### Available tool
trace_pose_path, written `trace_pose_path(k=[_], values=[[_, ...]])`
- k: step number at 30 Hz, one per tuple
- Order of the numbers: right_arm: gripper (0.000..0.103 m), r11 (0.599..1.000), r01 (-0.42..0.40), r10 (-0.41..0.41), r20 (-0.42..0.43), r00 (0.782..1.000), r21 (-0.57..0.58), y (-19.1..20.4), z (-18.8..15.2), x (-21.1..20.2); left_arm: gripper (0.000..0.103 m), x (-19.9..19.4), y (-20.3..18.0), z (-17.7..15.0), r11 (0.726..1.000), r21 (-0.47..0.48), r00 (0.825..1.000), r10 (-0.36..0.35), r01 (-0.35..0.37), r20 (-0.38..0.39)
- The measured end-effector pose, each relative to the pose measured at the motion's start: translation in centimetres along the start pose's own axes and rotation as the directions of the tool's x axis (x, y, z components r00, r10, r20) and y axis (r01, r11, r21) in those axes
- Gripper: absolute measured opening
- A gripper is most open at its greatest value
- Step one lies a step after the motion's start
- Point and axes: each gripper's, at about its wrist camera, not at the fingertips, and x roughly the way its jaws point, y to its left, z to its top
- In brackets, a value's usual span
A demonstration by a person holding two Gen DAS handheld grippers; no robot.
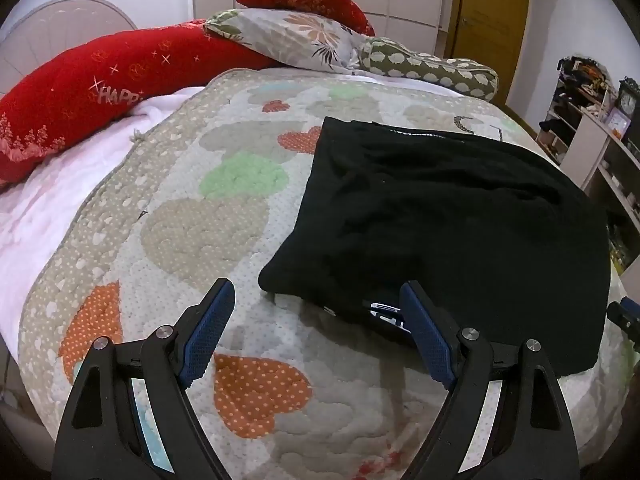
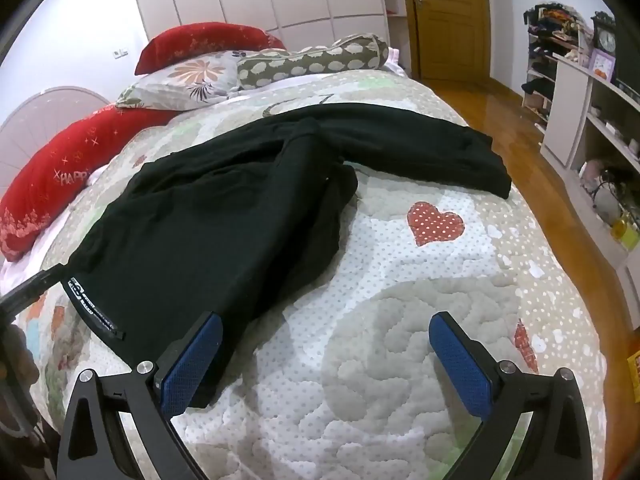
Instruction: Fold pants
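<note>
Black pants (image 1: pixel 452 216) lie on the heart-patterned quilt (image 1: pixel 180 220); their near edge with a white-lettered label faces me. In the right wrist view the pants (image 2: pixel 224 216) spread out, one leg reaching far right toward the bed edge. My left gripper (image 1: pixel 318 308) is open and empty, hovering at the pants' near left corner, its right finger over the label edge. My right gripper (image 2: pixel 326 342) is open and empty, its left finger at the pants' near edge, the right finger over bare quilt (image 2: pixel 420 280).
Red cushions (image 1: pixel 92 84), a floral pillow (image 1: pixel 296 36) and a spotted bolster (image 1: pixel 436 66) lie at the head of the bed. Shelves (image 2: pixel 592 120) stand along the right wall beyond a strip of wood floor (image 2: pixel 516 136). A yellow door (image 2: pixel 448 20) is at the back.
</note>
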Motion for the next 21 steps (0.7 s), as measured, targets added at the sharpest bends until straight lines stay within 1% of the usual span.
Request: trace_pose_path(k=[3,6,7,9,10,12,13,21], values=[[0.103,1.0,-0.002,0.002,-0.001,1.0,-0.005,-0.7,0.1,-0.7,0.085,0.1,0.0,0.0,1.0,-0.007,1.0,-0.001,0.001,-0.003],[0.103,1.0,0.003,-0.003,-0.005,1.0,-0.005,0.5,0.4,-0.3,0.085,0.3,0.1,-0.1,1.0,-0.012,1.0,0.001,-0.001,-0.011],[0.103,1.0,0.016,-0.016,-0.017,1.0,-0.015,0.1,0.3,0.2,0.085,0.3,0.1,-0.1,1.0,-0.012,1.0,0.002,-0.002,-0.012],[0.103,1.0,0.016,-0.017,-0.015,1.0,-0.016,0.3,0.3,0.5,0.085,0.2,0.1,-0.1,1.0,-0.015,1.0,0.001,-0.001,-0.011],[0.103,1.0,0.007,-0.007,-0.007,1.0,-0.011,-0.1,0.2,0.4,0.085,0.2,0.1,-0.2,1.0,-0.017,1.0,0.0,0.0,-0.012],[0.103,1.0,0.003,-0.003,-0.007,1.0,-0.006,0.2,0.1,0.9,0.085,0.4,0.0,-0.2,1.0,-0.016,1.0,0.0,0.0,-0.016],[0.103,1.0,-0.007,0.007,-0.004,1.0,0.0,-0.1,0.3,0.4,0.085,0.5,0.0,-0.2,1.0,-0.015,1.0,-0.001,0.0,-0.02],[0.103,1.0,-0.003,0.003,-0.006,1.0,0.004,-0.3,0.3,0.9,0.085,0.9,0.1,-0.4,0.999,-0.031,0.999,-0.007,0.006,-0.036]])
